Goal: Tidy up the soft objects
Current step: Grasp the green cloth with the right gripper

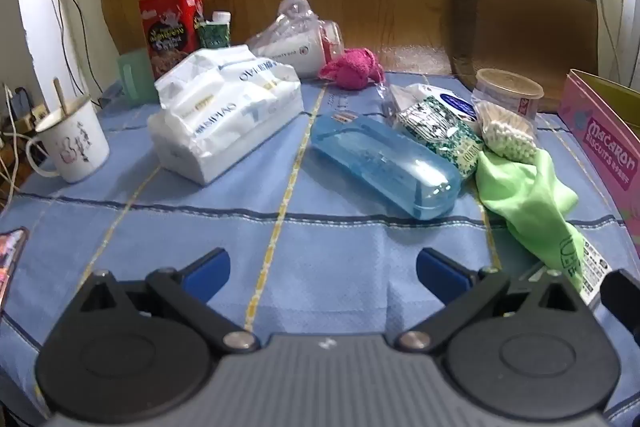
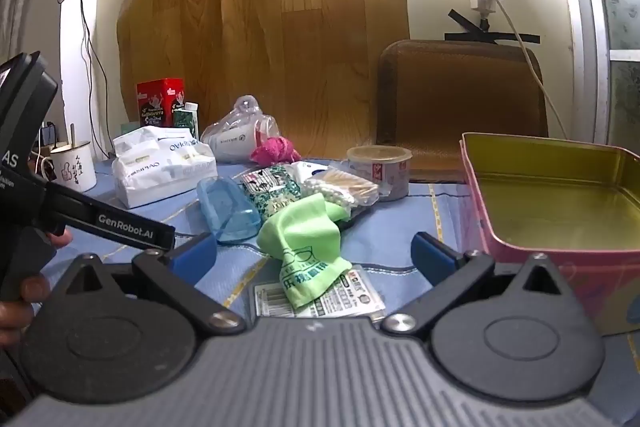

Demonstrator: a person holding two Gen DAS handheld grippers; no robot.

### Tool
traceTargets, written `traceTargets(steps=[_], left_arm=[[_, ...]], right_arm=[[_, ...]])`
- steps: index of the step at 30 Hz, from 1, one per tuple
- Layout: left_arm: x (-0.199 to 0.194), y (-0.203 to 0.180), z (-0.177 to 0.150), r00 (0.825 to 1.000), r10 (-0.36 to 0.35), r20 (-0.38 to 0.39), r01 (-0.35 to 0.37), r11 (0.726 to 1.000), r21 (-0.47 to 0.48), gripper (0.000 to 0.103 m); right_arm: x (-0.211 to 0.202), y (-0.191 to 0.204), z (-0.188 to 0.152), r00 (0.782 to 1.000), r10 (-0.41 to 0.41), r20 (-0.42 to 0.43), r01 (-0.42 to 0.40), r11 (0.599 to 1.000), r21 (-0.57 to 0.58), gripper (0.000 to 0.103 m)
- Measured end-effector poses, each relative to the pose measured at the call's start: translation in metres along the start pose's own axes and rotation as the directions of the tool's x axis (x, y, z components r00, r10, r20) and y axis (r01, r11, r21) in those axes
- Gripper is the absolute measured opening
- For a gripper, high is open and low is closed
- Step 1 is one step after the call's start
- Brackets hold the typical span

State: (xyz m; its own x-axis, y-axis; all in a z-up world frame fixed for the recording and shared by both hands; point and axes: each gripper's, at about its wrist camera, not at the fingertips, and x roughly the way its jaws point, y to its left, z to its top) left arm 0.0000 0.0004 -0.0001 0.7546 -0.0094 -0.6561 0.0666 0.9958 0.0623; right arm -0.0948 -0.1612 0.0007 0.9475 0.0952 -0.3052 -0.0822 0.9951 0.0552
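Both grippers, left [image 1: 323,265] and right [image 2: 314,253], have fingers spread wide, gripping nothing; the crumpled lime-green cloth [image 2: 306,245] partly hides a printed packet [image 2: 348,301] beneath.

Home room – cluttered table [image 1: 320,235], mug [image 1: 74,147], tissue pack [image 1: 224,107].

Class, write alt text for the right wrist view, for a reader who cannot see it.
The open right gripper hovers over a crumpled lime-green cloth on a blue striped tablecloth. An open pink tin box with a gold inside sits to the right. Behind lie a clear blue plastic case, a white tissue pack and a pink fluffy cloth.
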Motion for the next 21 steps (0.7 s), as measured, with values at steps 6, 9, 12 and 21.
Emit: traceTargets(steps=[6, 9, 12, 21], left_arm=[[0.007, 0.006, -0.006, 1.0, -0.027, -0.009, 0.027, 1.0, -0.015, 0.103], [0.015, 0.011, -0.005, 0.998, -0.051, -0.032, 0.05, 0.998, -0.033, 0.103], [0.019, 0.023, -0.005, 0.99, -0.134, -0.04, 0.131, 0.99, -0.057, 0.101], [0.011, 0.05, 0.004, 0.945, -0.328, 0.015, 0.325, 0.929, -0.179, 0.067]], right_arm=[[0.002, 0.003, 0.0, 1.0, -0.002, -0.005, 0.001, 1.0, -0.02, 0.103], [0.007, 0.004, -0.001, 1.0, 0.008, -0.018, -0.008, 1.0, -0.028, 0.091], [0.015, 0.003, 0.005, 0.999, 0.015, -0.044, -0.017, 0.999, -0.036, 0.078], [0.059, 0.009, 0.017, 0.974, 0.133, -0.185, -0.143, 0.989, -0.04, 0.003]])
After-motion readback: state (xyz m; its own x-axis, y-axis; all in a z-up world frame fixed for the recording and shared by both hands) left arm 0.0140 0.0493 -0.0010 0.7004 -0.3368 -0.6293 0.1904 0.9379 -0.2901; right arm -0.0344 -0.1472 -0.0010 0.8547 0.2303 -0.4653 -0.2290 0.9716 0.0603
